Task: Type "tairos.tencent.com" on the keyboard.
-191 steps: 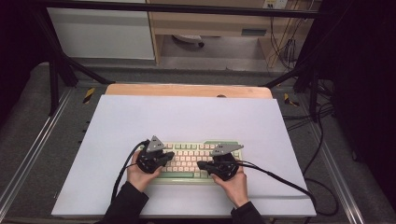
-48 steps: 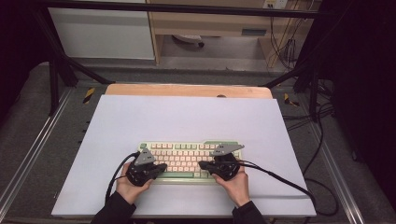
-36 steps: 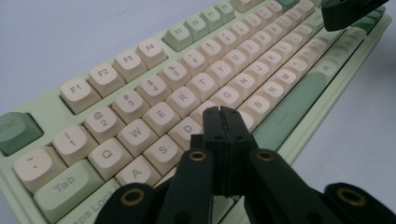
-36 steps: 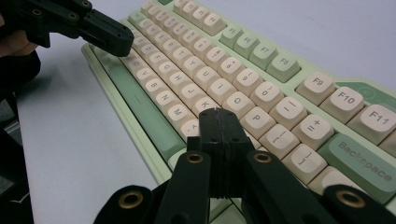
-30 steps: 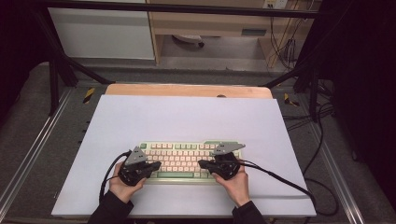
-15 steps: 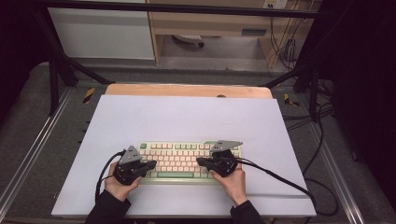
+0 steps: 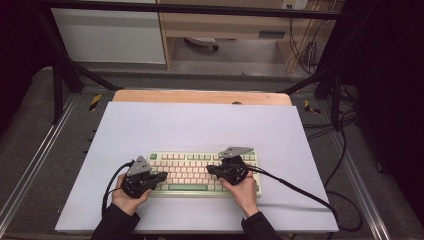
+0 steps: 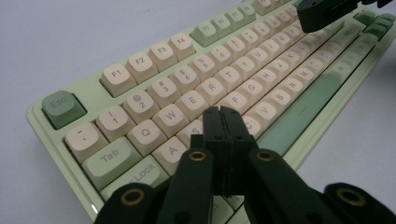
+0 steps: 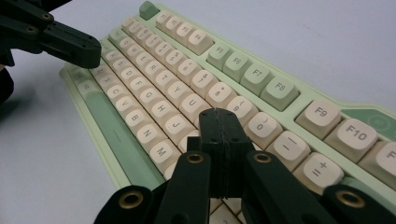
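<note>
A pale green keyboard [image 7: 192, 165] with cream keys lies on the near part of a white mat [image 7: 200, 125]. My left gripper [image 7: 164, 176] is at the keyboard's left end, jaws shut and empty. In the left gripper view its tips [image 8: 220, 112] hover over the letter keys [image 8: 187, 100] beside the A key. My right gripper [image 7: 210, 170] is over the keyboard's right half, also shut with nothing in it. Its tips [image 9: 218, 114] sit above the keys [image 9: 177, 126] near J and M. Each gripper view shows the other gripper farther off: the right gripper [image 8: 327, 11] and the left gripper [image 9: 70, 44].
A wooden table edge [image 7: 200, 96] runs behind the mat. A black cable [image 7: 300, 187] trails right from the right gripper and another cable [image 7: 111, 182] loops left of the left one. Metal frame rails [image 7: 30, 165] flank the table.
Since the oldest frames the left gripper has shifted left along the keyboard to its left end. In the last half second it barely moves. The right gripper stays in place.
</note>
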### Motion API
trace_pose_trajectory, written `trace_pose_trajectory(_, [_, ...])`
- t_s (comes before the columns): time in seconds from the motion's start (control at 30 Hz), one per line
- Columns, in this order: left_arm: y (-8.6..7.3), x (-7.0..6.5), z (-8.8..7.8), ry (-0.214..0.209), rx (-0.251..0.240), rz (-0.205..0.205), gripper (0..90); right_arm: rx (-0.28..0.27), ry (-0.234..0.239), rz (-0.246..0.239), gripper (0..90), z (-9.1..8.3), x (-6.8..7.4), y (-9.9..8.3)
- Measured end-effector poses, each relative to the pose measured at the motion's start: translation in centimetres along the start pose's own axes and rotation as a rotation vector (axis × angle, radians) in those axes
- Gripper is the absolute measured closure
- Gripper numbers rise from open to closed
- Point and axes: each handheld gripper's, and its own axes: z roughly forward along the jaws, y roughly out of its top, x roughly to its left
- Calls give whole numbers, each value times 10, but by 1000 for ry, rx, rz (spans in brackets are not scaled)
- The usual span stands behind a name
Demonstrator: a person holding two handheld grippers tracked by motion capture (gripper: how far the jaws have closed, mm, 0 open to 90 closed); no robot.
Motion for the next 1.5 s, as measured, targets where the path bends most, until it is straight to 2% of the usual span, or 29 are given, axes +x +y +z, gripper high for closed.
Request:
trace_pose_trajectory(0.23, [0, 0, 0, 1, -1, 0, 900, 18, -3, -8, 900, 10, 1, 2])
trace_pose_trajectory(0.8, [0, 0, -1, 0, -1, 1, 900, 44, -29, -11, 900, 18, -1, -2])
trace_pose_trajectory(1.5, [1, 1, -1, 0, -6, -5, 900, 18, -5, -30, 900, 2, 6, 3])
